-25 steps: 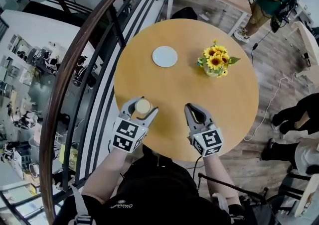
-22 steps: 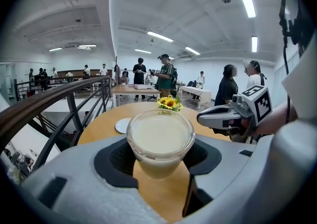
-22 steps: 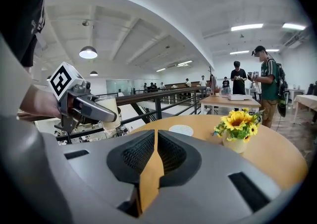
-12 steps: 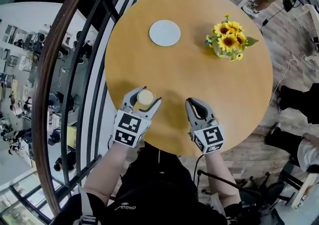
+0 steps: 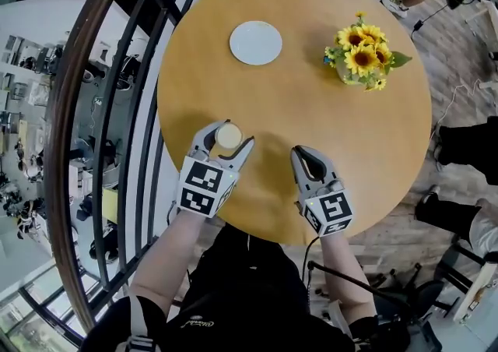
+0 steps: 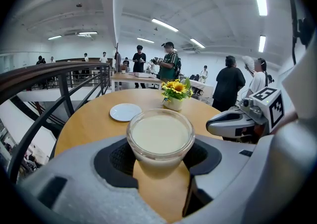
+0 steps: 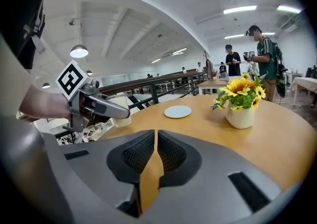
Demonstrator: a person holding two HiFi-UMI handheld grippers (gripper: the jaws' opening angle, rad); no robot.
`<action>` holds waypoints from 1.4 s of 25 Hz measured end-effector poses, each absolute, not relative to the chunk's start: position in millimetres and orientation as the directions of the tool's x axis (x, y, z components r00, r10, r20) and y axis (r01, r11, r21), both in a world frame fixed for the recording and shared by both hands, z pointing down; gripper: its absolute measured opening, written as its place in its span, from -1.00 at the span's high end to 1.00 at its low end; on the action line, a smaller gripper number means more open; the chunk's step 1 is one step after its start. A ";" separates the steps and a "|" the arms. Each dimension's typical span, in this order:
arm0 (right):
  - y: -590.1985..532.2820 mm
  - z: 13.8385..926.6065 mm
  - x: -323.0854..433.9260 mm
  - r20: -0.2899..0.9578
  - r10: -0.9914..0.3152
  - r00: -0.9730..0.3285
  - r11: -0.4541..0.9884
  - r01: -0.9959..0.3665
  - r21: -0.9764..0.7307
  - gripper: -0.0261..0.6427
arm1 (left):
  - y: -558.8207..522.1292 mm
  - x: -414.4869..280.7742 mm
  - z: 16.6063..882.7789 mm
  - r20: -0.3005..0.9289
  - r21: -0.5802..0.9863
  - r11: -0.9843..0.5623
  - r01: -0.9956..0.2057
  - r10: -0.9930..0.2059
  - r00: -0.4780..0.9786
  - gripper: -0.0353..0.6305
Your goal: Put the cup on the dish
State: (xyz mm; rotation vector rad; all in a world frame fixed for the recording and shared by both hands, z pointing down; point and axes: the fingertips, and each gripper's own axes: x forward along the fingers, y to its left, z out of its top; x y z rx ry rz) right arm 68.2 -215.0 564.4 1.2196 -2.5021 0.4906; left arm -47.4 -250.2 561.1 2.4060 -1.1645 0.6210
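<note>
Just below the frame's centre, the left tongs point(image 5: 226, 140) are grasping the cup point(image 6: 160, 136); beside them, the right tongs point(image 5: 305, 154) are hanging clenched, empty.

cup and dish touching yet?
Apart. The head view shows the cup between the left gripper's jaws near the table's near edge, and the dish lies far across, with bare wood between them.

1. I see a round wooden table point(image 5: 311, 117) filling much of the head view.
2. A pot of sunflowers point(image 5: 360, 47) stands on its far right part.
3. A dark railing point(image 6: 49, 71) curves along the table's left.
4. Several people point(image 6: 169, 63) stand beyond, around another table point(image 6: 130, 76).
</note>
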 end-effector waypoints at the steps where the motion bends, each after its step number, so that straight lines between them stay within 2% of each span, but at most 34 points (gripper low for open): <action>1: -216.9 565.0 68.5 0.420 -0.693 -0.586 0.575 -0.801 -0.170 0.86 | -257.1 -45.7 561.0 0.542 0.151 -0.575 -0.804 -0.632 0.554 0.13; 19: -253.6 589.2 69.4 0.439 -0.683 -0.584 0.564 -0.803 -0.191 0.86 | -442.0 -34.0 599.5 0.528 0.040 -0.535 -0.844 -0.706 0.472 0.13; 35: -257.7 610.7 92.3 0.472 -0.685 -0.555 0.536 -0.822 -0.190 0.86 | -531.5 -16.9 637.6 0.599 -0.011 -0.551 -0.835 -0.672 0.436 0.13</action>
